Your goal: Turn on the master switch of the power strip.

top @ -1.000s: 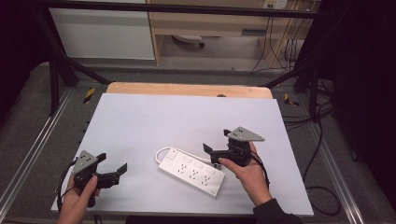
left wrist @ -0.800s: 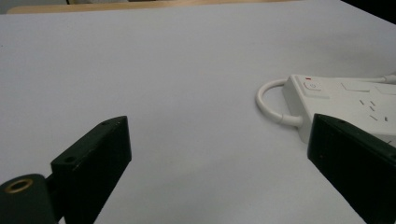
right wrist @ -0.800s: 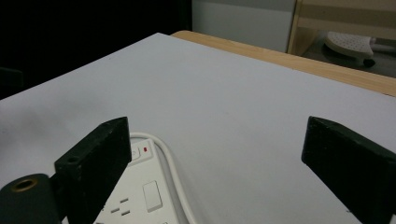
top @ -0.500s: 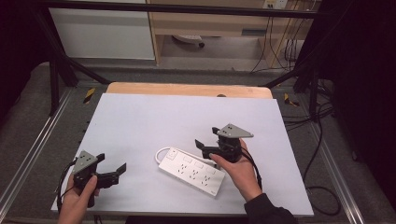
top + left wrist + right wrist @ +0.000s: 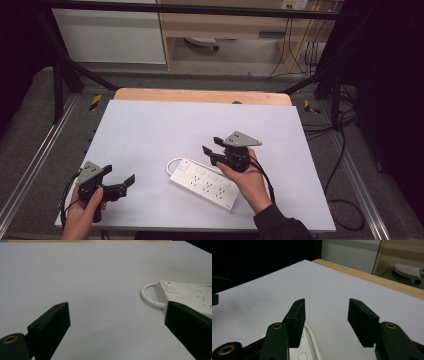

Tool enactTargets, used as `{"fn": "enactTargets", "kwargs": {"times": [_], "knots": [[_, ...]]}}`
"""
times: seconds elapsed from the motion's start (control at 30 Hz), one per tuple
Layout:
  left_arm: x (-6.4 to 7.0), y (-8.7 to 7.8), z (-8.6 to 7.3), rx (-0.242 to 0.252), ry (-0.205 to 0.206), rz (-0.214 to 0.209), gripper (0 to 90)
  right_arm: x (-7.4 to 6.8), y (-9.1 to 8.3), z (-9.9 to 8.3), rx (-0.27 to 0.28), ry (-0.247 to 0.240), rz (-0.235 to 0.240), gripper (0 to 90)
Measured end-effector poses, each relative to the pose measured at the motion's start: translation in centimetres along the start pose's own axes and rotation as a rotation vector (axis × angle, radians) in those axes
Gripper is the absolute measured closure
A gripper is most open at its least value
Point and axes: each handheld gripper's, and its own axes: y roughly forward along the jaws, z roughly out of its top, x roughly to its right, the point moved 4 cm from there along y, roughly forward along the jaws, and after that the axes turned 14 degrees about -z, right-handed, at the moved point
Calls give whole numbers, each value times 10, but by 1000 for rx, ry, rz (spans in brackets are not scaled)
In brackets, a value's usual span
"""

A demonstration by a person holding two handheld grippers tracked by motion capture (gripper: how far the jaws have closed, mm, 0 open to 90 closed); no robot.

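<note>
While the white plastic power strip (image 5: 205,183) lies near the middle of the grey bench (image 5: 150,130), the right gripper (image 5: 210,151) is held above its far end, fingers spread; the looped cord could be snagged. The left gripper (image 5: 125,184) is held open, well left.

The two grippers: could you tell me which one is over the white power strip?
The right gripper: it hovers above the power strip, while the left gripper sits apart near the table's corner.

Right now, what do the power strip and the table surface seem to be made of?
The power strip looks like smooth white moulded plastic: its casing has rounded edges and a slight sheen. The table surface seems a matte pale grey sheet, perhaps laminate or a mat, with a bare wooden edge at the far side.
</note>
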Motion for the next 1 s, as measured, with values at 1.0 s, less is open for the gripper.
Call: {"fn": "enactTargets", "kwargs": {"times": [1.0], "knots": [[0, 1, -1, -6, 13, -4, 65, -24, 30, -11, -107, -79, 100, 856]]}}
